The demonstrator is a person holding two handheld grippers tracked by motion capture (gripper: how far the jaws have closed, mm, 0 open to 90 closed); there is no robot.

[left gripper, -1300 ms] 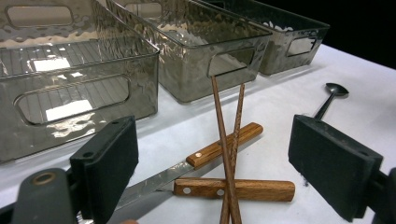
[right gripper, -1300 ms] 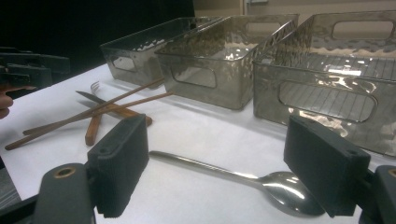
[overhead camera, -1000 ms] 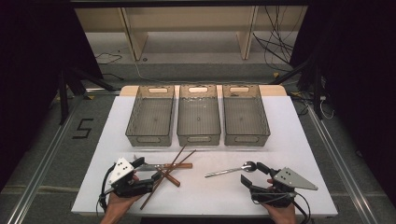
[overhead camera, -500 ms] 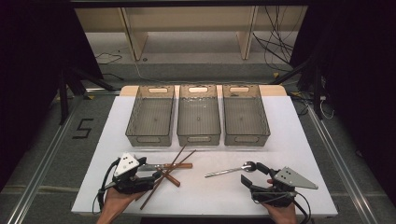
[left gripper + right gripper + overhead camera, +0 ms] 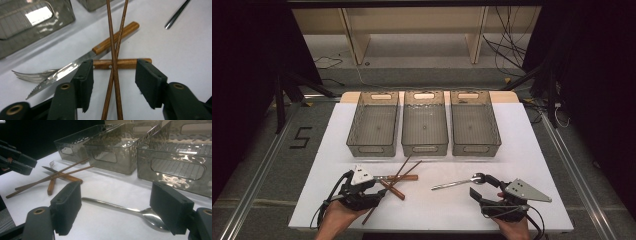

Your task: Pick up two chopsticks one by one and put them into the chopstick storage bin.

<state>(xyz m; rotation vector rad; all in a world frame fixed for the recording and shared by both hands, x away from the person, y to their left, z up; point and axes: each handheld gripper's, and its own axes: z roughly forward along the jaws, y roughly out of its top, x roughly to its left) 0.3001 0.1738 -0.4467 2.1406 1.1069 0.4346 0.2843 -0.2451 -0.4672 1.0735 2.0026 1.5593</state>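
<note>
Left gripper [image 5: 113, 82] sits at the near left of the white bench [image 5: 537, 150], its black jaws half-spread and just now closing around a pair of thin brown wooden chopsticks [image 5: 114, 50]. The sticks cross each other and run up between the jaws, but the pads do not press on them yet, so nothing is grasped. Under the chopsticks lie a wooden-handled steak knife with a serrated steel blade [image 5: 82, 60] and a wooden-handled steel fork [image 5: 40, 75], all in one loose pile.

The step in hand appears to be picking up the chopsticks for sorting. The next move likely calls for finishing the squeeze so both sticks are caught together, then lifting them clear without dragging the knife or fork.

Behind the pile, across the middle of the bench, stand three clear grey plastic bins [image 5: 424, 122] side by side, all empty as far as can be seen.

Further right lies a long silver metal spoon [image 5: 125, 210], its bowl toward the right gripper [image 5: 125, 212]. That gripper rests low near the front edge with its jaws spread wide on either side of the spoon's bowl end, released and not touching it.

Both of the person's hands come in from the near edge. The left hand [image 5: 343, 216] angles its gripper up and to the right toward the pile; the right hand [image 5: 512, 230] points its gripper up and to the left at the spoon.
</note>
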